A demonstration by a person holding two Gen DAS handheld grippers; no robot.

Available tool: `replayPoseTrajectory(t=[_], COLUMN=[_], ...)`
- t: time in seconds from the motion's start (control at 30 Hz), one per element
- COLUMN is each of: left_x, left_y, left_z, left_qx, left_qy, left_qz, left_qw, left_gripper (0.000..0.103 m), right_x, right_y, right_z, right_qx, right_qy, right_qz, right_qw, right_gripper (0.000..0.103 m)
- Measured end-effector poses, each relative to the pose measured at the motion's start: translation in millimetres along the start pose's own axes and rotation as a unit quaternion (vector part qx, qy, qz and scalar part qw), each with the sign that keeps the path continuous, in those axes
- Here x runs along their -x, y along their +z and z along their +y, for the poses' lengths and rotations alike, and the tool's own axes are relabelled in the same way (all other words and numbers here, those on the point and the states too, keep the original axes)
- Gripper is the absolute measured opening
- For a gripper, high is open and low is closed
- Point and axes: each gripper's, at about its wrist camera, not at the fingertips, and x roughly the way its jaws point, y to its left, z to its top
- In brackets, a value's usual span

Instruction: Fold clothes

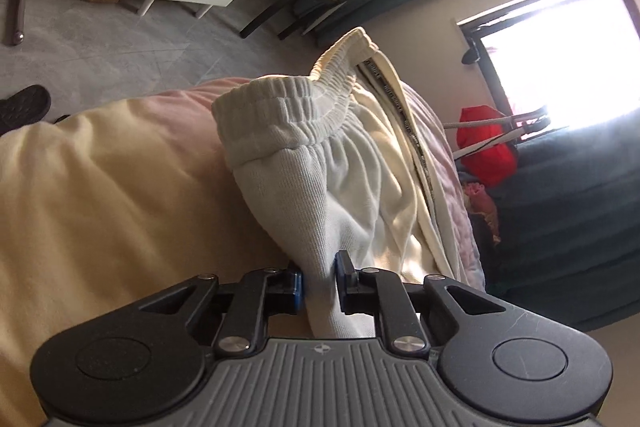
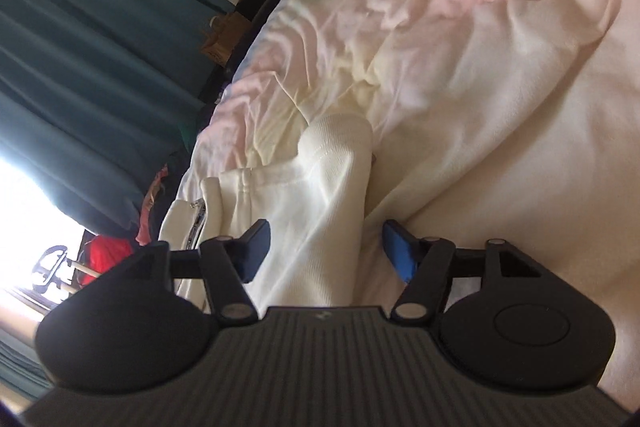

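The left tool (image 1: pixel 319 277) is clenched on a bunched fold of a white garment (image 1: pixel 320 163); its blue pads (image 1: pixel 297 285) press the cloth from both sides, and the fabric runs down between them toward the tool's grey body; above the grip the garment fans out, with a gathered elastic band (image 1: pixel 288 103) arching across its far end and a strip of zipper (image 1: pixel 404 123) along its right edge; the garment rests on a bed cover (image 1: pixel 100 187) of pale yellow and pink.

In the right wrist view the right tool (image 2: pixel 325 251) stands released, its two blue pads (image 2: pixel 256 247) well apart; a white sleeve or leg of the same garment (image 2: pixel 320 195) lies between them, reaching away from the tool to a rounded, folded end; the left pad looks close to or at the cloth's edge, while the right pad sits clear of it over the bed cover (image 2: pixel 500 107); whether the left pad touches I cannot tell; a zippered part (image 2: pixel 196 215) lies just left of the tool.

Teal curtains (image 2: pixel 80 47), a red object (image 1: pixel 486 147) and a bright window (image 1: pixel 560 67) lie beyond the bed.
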Motion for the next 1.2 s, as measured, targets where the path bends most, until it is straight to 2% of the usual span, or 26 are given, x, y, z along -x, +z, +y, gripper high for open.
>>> replayPoseTrajectory(t=[0.03,0.1,0.13,0.17,0.2,0.33,0.5,0.63,0.7,0.83,0.93,1.0,1.1,1.2], left_x=[-3,-11,-14,-17,-19,-8,21,21,11,-28,-71,-106,-167,-233], left_y=[0,0,0,-1,-1,-2,4,27,40,72,99,115,125,135], left_z=[3,8,9,9,7,-8,-32,-62,-84,-136,-181,-208,-242,-256], left_qx=[0.007,0.023,0.028,0.027,0.022,-0.022,-0.055,-0.068,-0.085,-0.114,-0.169,-0.187,-0.230,-0.246], left_qy=[0.003,-0.003,-0.007,-0.011,-0.015,-0.044,-0.093,-0.109,-0.105,-0.096,-0.085,-0.076,-0.034,0.021], left_qz=[0.005,0.015,0.018,0.018,0.016,-0.033,-0.086,-0.097,-0.101,-0.111,-0.129,-0.135,-0.151,-0.138], left_qw=[1.0000,0.9996,0.9994,0.9994,0.9995,0.9982,0.9905,0.9870,0.9856,0.9825,0.9735,0.9700,0.9609,0.9591], left_gripper=[0.037,0.038,0.037,0.022,0.012,0.010,0.009,0.009,0.010,0.010,0.010,0.011,0.011,0.011], right_x=[-3,-9,-10,-10,-10,9,34,36,29,1,-39,-73,-131,-189], right_y=[0,-2,-2,-3,-4,1,17,31,35,33,20,10,-10,-34], right_z=[1,6,10,15,19,21,37,75,105,177,229,260,295,318], right_qx=[0.000,0.003,0.016,0.030,0.041,0.029,0.033,0.067,0.091,0.150,0.194,0.222,0.268,0.321], right_qy=[0.001,0.006,0.000,-0.006,-0.010,0.002,0.006,0.031,0.042,0.054,0.045,0.037,0.022,0.005], right_qz=[0.001,0.005,0.003,0.002,-0.001,-0.028,-0.053,-0.046,-0.050,-0.078,-0.103,-0.116,-0.124,-0.116], right_qw=[1.000,1.000,1.000,1.000,0.999,0.999,0.998,0.996,0.994,0.984,0.974,0.967,0.955,0.940], right_gripper=[0.036,0.027,0.018,0.010,0.009,0.007,0.006,0.006,0.006,0.006,0.006,0.006,0.006,0.006])
